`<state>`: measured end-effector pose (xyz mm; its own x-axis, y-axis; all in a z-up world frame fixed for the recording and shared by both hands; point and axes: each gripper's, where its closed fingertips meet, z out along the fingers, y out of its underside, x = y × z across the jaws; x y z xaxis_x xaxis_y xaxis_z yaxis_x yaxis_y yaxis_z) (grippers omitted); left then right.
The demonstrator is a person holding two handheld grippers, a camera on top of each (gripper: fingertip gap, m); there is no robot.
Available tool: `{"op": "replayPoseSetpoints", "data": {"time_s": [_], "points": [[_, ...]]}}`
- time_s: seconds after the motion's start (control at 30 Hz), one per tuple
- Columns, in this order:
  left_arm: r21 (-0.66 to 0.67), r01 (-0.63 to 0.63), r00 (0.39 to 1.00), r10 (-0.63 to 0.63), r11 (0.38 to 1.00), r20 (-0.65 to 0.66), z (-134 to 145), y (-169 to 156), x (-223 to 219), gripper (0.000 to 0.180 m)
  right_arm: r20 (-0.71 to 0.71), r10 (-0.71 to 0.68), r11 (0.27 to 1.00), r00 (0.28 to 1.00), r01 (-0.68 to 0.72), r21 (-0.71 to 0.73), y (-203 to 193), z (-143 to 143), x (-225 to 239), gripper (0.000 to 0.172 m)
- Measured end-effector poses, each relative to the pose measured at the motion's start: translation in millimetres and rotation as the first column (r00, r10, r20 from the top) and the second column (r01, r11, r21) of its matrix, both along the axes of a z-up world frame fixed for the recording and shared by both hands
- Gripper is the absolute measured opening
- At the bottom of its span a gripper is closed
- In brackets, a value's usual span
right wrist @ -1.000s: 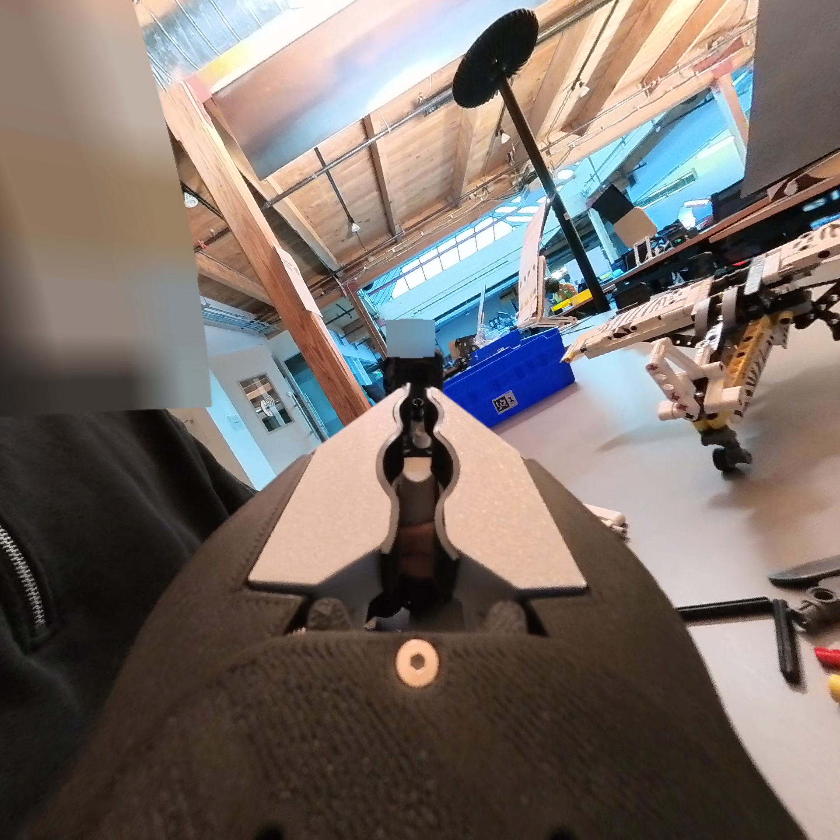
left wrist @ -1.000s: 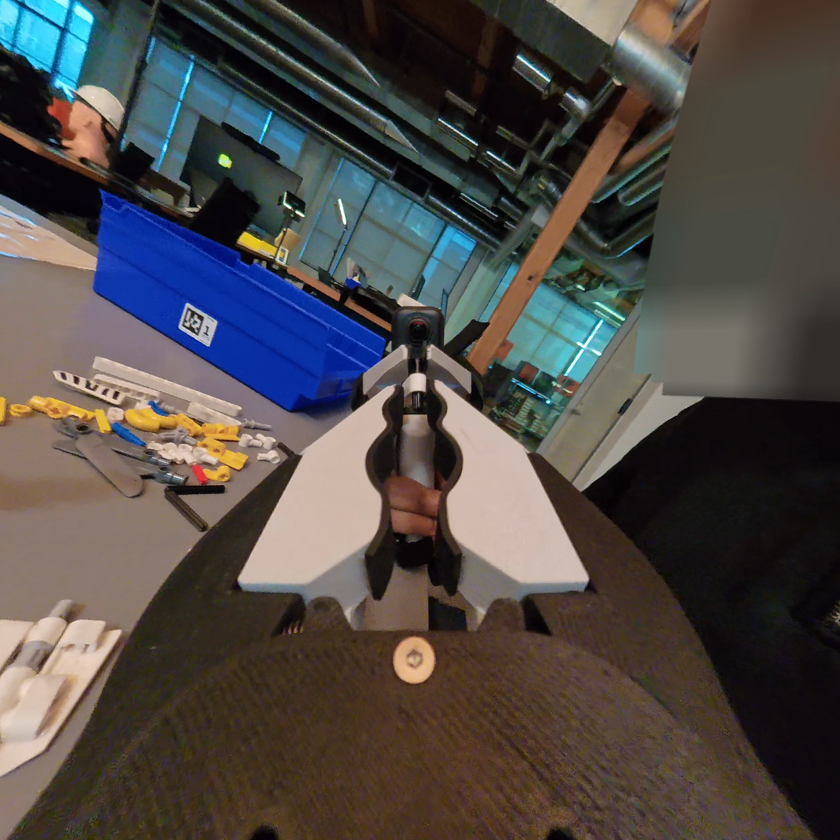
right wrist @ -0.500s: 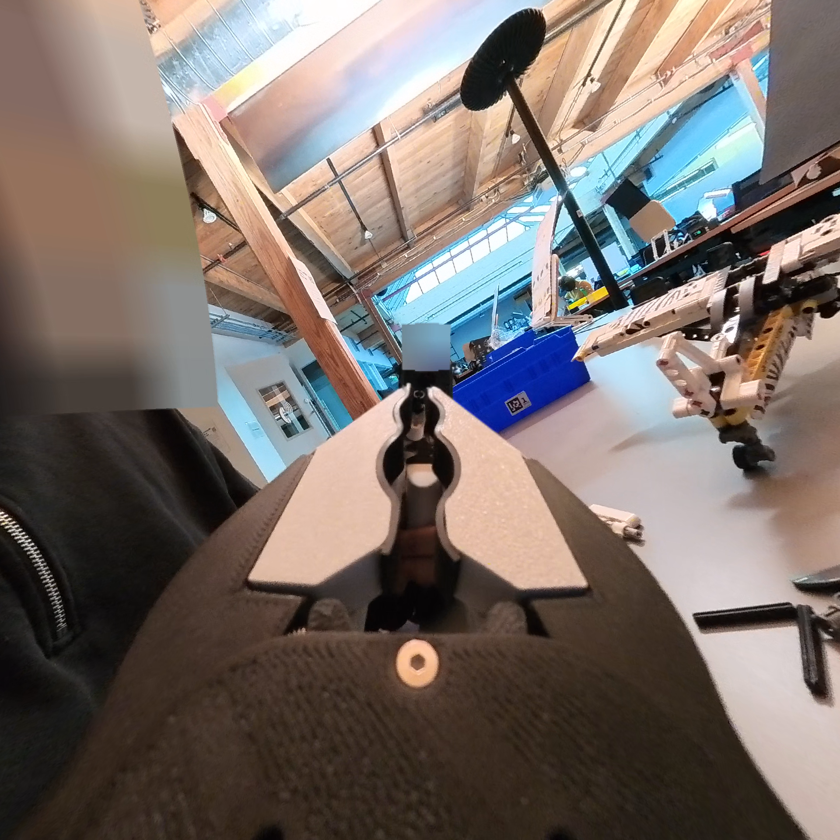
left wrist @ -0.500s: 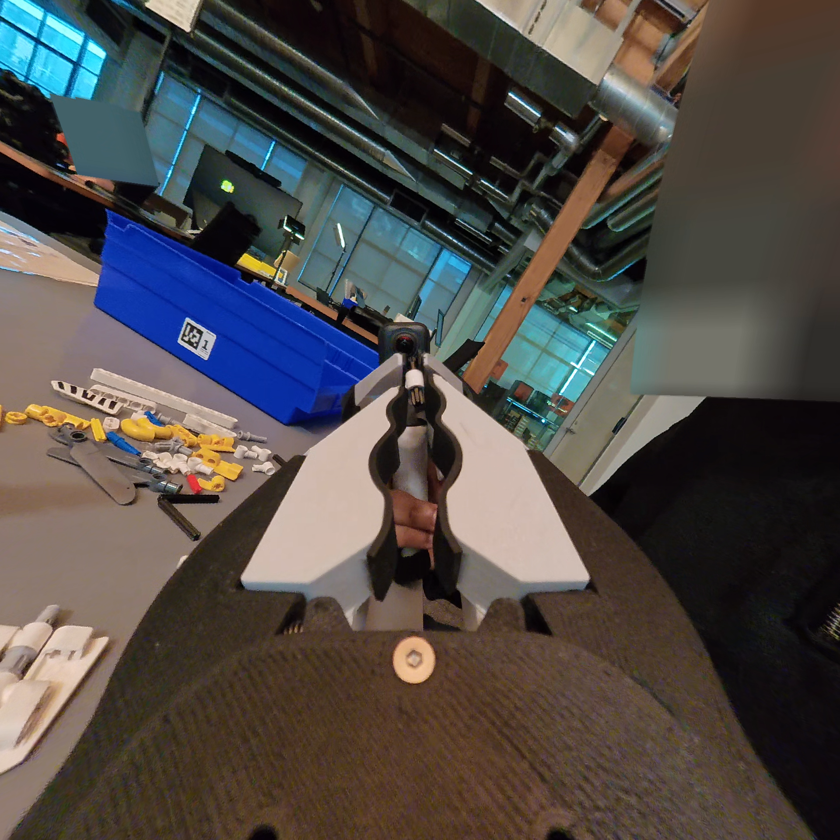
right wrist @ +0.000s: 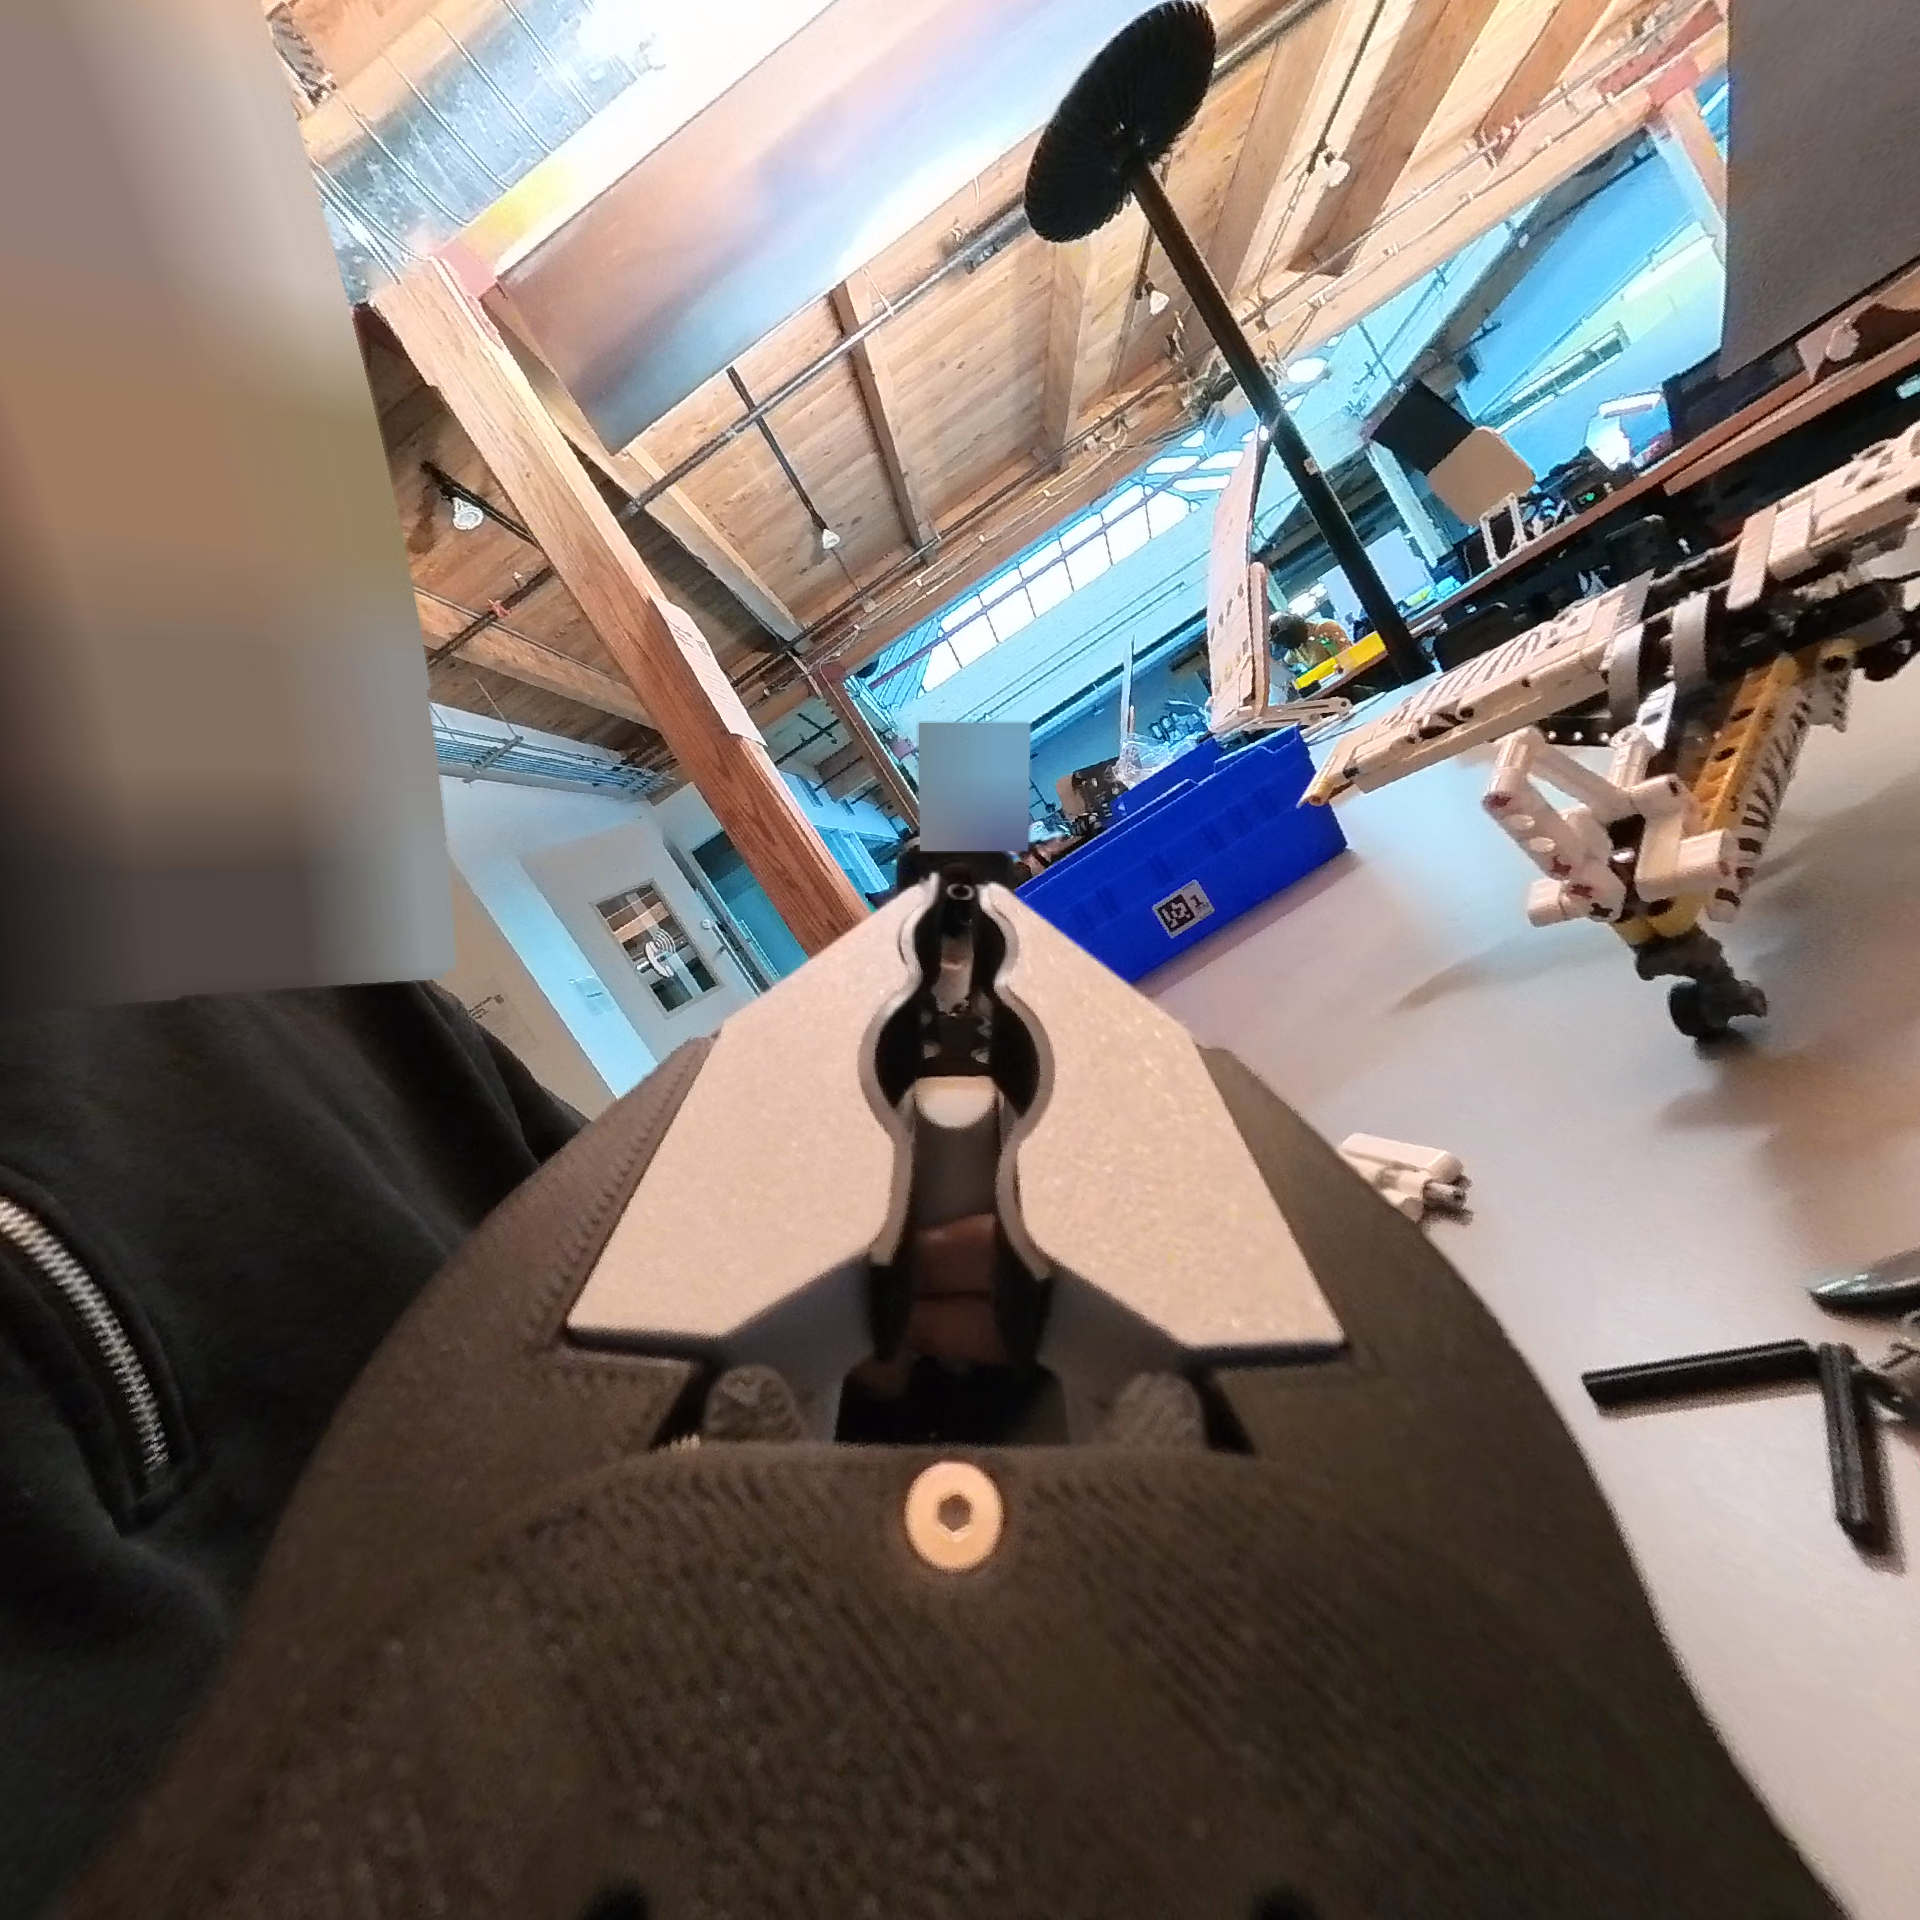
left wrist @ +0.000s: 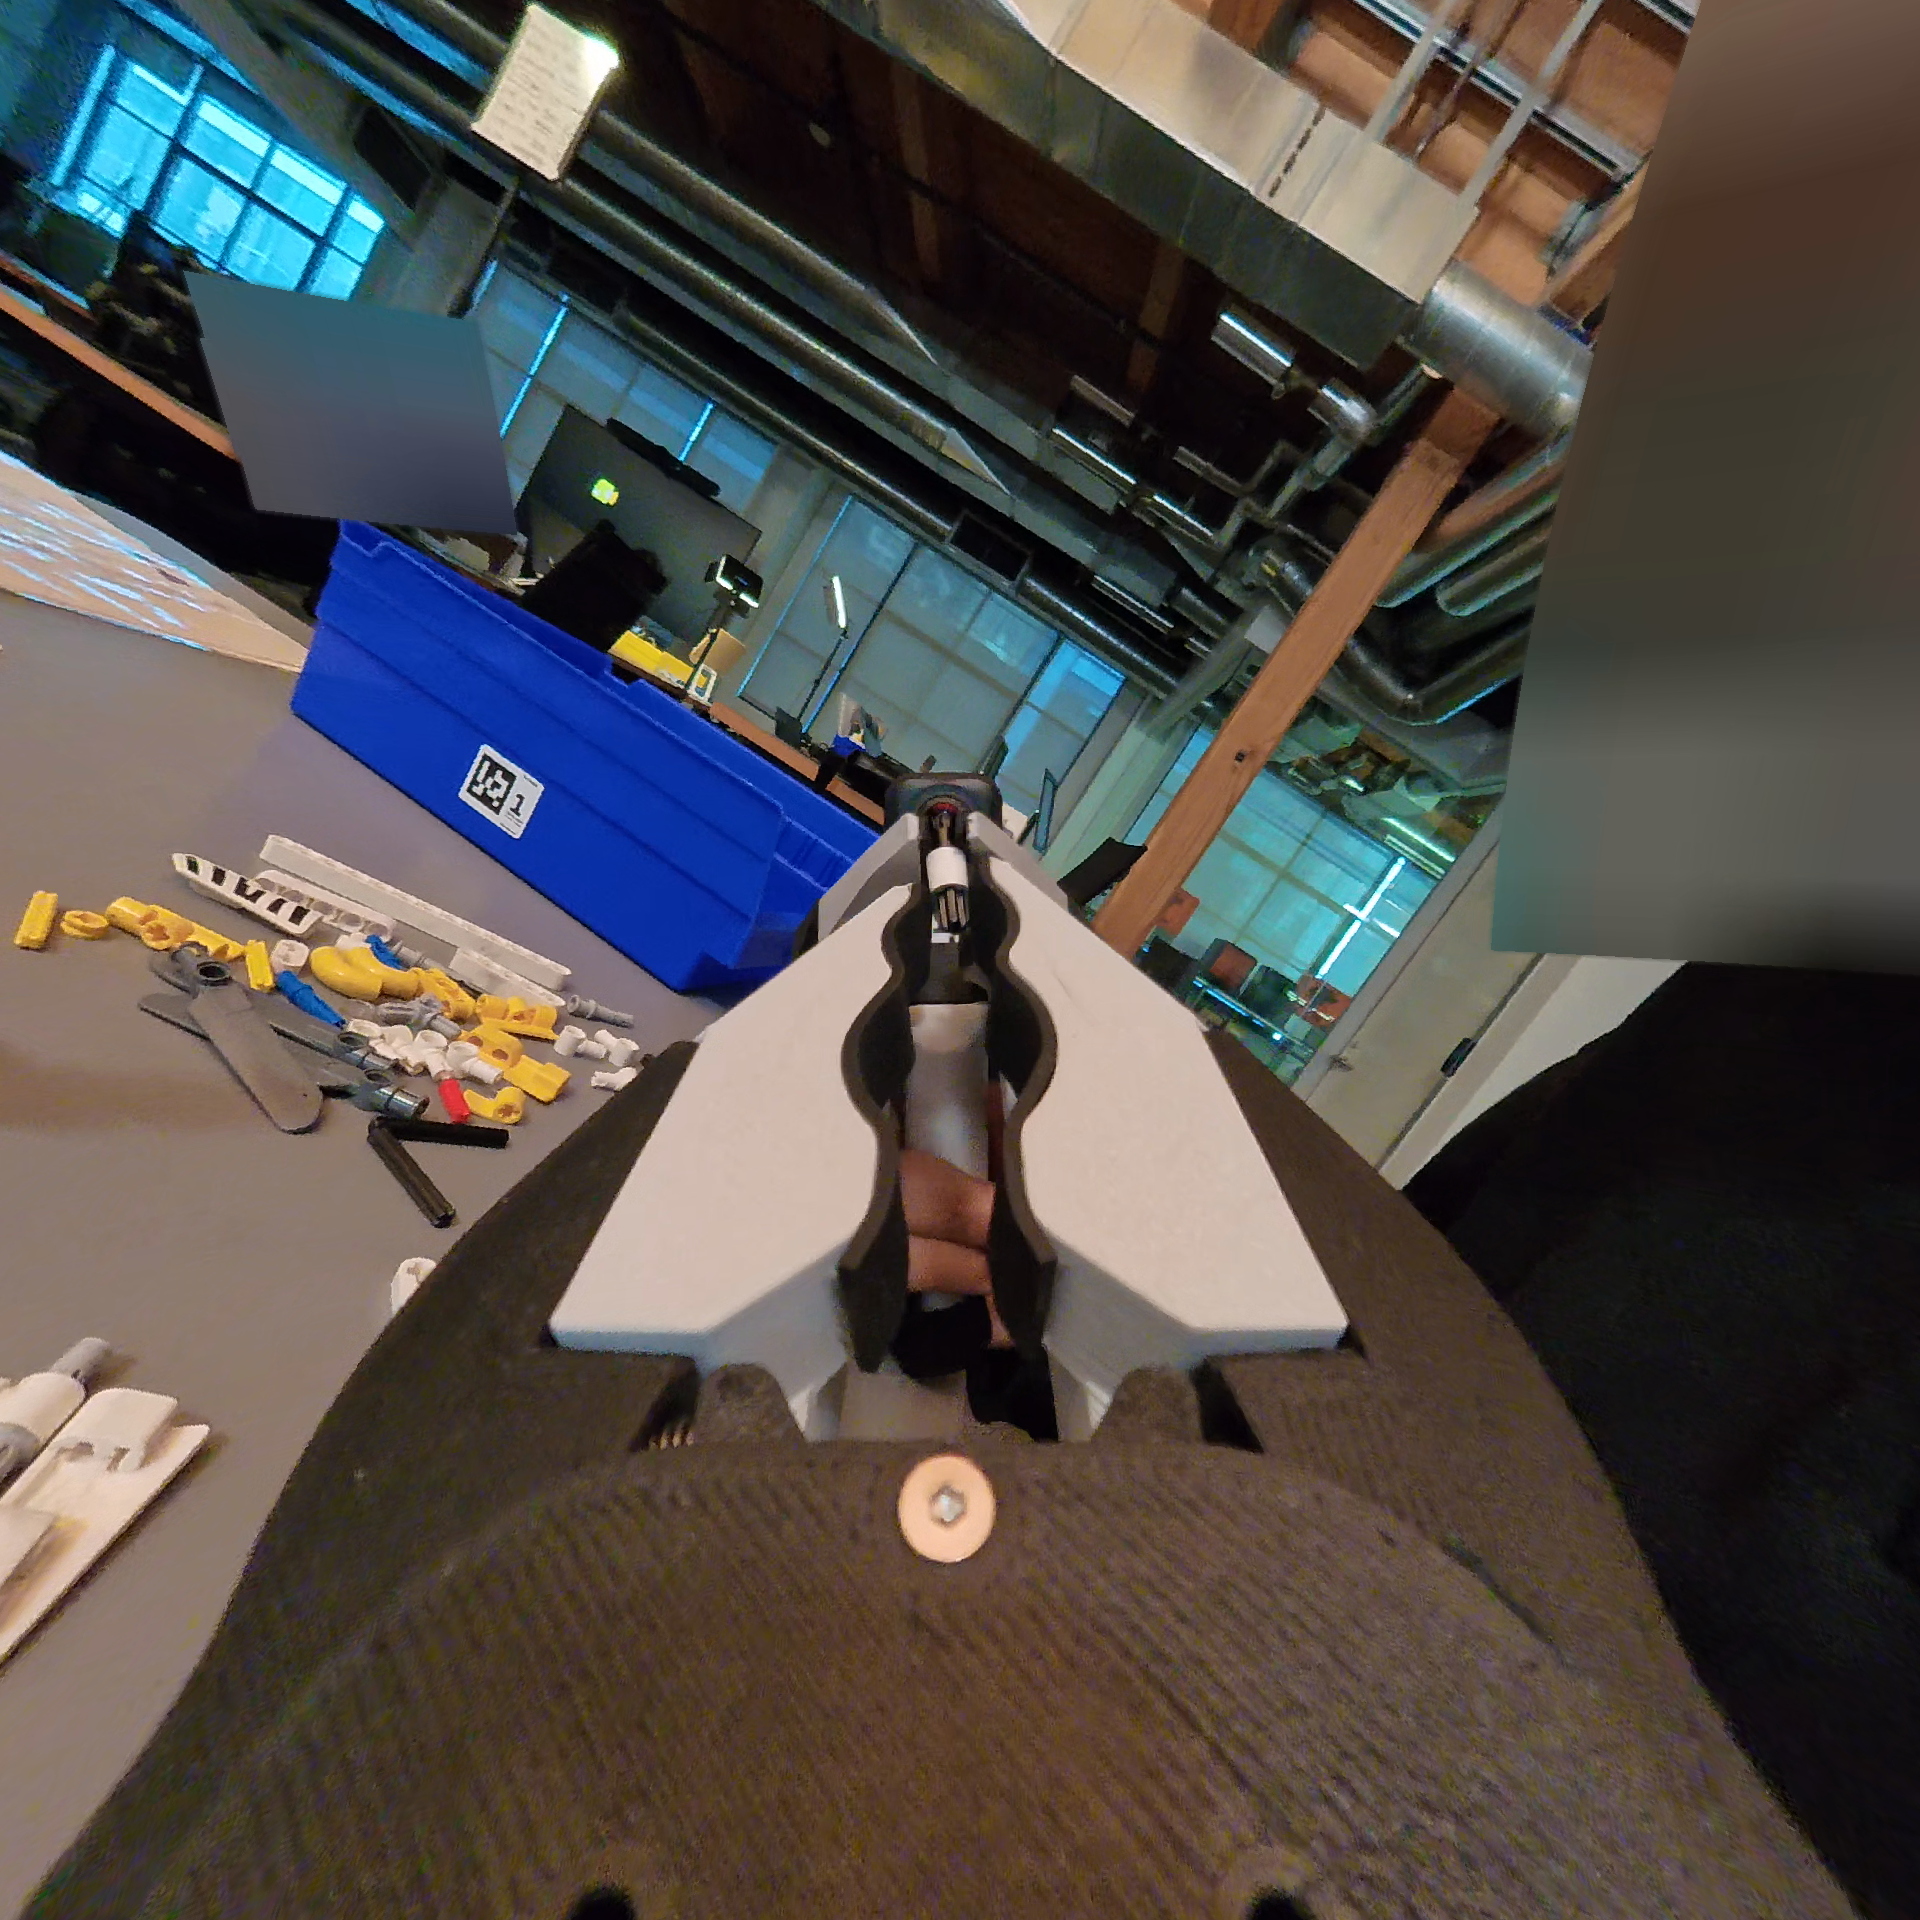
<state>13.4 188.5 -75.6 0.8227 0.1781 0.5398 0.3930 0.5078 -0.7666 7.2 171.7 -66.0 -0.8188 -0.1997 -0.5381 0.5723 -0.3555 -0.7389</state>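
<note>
**A:** Axle [left wrist: 948, 912] with a white bush [left wrist: 948, 868] on it. Where is it?

**B:** In the air, off the right end of the blue bin [left wrist: 582, 769], well above the table [left wrist: 156, 1195]. Going left to right: loose parts [left wrist: 416, 1029] lie in front of the bin, then comes the bin, then the axle, pinched from both ends.

**A:** How do the jaws stand?

**B:** The left gripper [left wrist: 948, 852] is narrow, its tips closed on the axle by the bush. The right gripper [right wrist: 956, 904] faces it, almost fully closed on the dark far end. Right of the bin in that view stands a white and yellow model [right wrist: 1662, 727].

**A:** What could go wrong?

**B:** I judge the grips slight, since only the tips are on a thin, smooth piece. If the two hands fall out of line, the axle may twist in the pads or snap out. If they push together unevenly, the bush may jam or slide the wrong way.

**A:** And if it drops?

**B:** It would likely fall in front of the bin and roll in among the loose parts, where it would be hard to pick out. How deep each pad sits on the axle I cannot tell.
</note>
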Motion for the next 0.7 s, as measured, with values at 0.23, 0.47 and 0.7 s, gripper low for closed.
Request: {"op": "replayPoseSetpoints", "data": {"time_s": [0.23,0.47,0.7], "points": [[0.005,-0.055,0.998,0.055,0.998,0.033,-0.4,6.3,-2.2,0.005,0.05,-0.026,0.999,0.998,0.028,-0.032,7.5,2.9,-5.6,0.0],[0.041,-0.088,0.995,0.085,0.995,0.06,-1.3,5.8,-3.4,0.005,0.127,-0.073,0.993,0.989,0.084,-0.083,8.3,3.3,-9.6,0.0],[0.118,-0.107,0.992,0.098,0.987,0.075,1.9,-9.2,-3.7,0.0,0.047,-0.339,0.933,0.94,0.342,-0.111,81.9,53.1,-42.2,0.001]]}}
